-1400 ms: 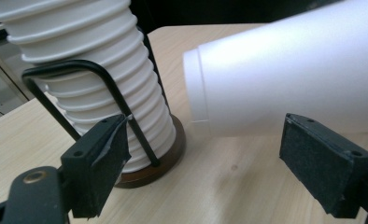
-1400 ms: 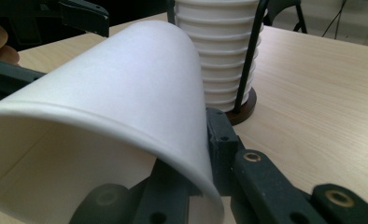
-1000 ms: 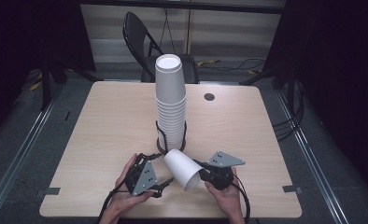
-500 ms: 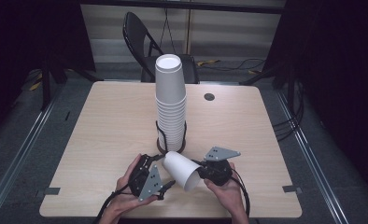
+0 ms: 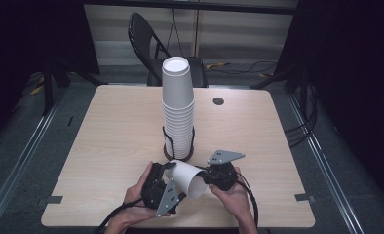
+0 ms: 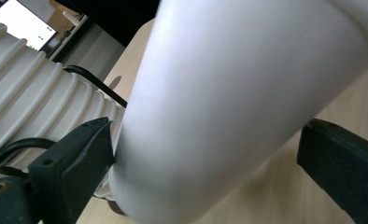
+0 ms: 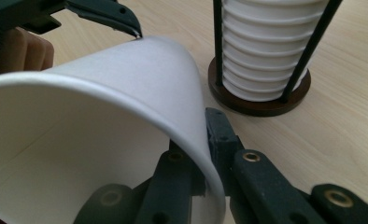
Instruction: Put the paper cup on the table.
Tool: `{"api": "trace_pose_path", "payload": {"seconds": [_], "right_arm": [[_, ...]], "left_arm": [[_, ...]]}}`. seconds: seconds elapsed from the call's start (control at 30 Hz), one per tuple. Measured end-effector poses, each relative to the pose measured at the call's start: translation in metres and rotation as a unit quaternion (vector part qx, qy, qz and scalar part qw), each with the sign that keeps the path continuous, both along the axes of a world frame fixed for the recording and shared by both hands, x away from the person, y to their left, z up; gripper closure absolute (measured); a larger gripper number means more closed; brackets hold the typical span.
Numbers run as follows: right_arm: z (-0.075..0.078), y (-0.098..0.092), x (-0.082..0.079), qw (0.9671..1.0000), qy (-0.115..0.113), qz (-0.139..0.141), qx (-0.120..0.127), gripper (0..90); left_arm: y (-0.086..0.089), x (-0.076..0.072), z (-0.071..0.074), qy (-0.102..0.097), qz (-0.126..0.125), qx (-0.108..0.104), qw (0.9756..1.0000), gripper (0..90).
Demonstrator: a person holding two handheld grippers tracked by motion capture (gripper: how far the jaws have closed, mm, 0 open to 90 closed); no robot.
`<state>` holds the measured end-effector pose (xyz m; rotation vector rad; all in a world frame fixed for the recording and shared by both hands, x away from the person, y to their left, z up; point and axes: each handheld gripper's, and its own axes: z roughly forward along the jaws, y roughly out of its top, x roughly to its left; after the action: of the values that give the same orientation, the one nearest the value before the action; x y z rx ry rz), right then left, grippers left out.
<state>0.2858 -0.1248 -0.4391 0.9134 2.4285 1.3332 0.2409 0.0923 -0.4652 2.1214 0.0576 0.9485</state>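
So, quick rundown of what's on screen:

Right claw (image 5: 205, 178): clamped on the wall of a white paper cup (image 5: 187, 178) right at its open mouth, one jaw inside the cup and one outside, pinching the paper between them. Pretty clear in the right claw's view, where the cup (image 7: 126, 107) sits directly ahead of the jaws with its opening turned toward the camera.

Left claw (image 5: 166, 171): jaws spread around the narrow bottom end of that same cup. In the left claw's view the cup (image 6: 238, 102) lies between the two jaws; the left jaw is up against its side, the right jaw stands off with counter showing in the gap. So it's wide, not squeezing.

Cup: held on its side, lifted off the counter (image 5: 112, 131), spanning from one claw to the other, base toward the left claw and mouth toward the right one.

Cup stack (image 5: 178, 109): tall upright pile of white cups in a round dark holder with thin black posts, just beyond both claws, close to the cup's base end. The holder base (image 7: 259, 100) is up and to the right of the right claw's jaws.

Hands: left hand (image 5: 139, 192) and right hand (image 5: 234, 195) each wrapped around their claw, near the front edge of the counter.

Background: black folding chair (image 5: 148, 41) past the far side of the counter.
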Motion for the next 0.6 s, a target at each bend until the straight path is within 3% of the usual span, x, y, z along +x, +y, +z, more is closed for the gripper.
{"api": "trace_pose_path", "payload": {"seconds": [0.6], "right_arm": [[0.000, 0.008, 0.006, 0.9992, 0.025, 0.018, 0.026, 88.4]], "left_arm": [[-0.018, 0.000, 0.003, -0.016, -0.010, 0.010, 0.9998, 3.3]]}}
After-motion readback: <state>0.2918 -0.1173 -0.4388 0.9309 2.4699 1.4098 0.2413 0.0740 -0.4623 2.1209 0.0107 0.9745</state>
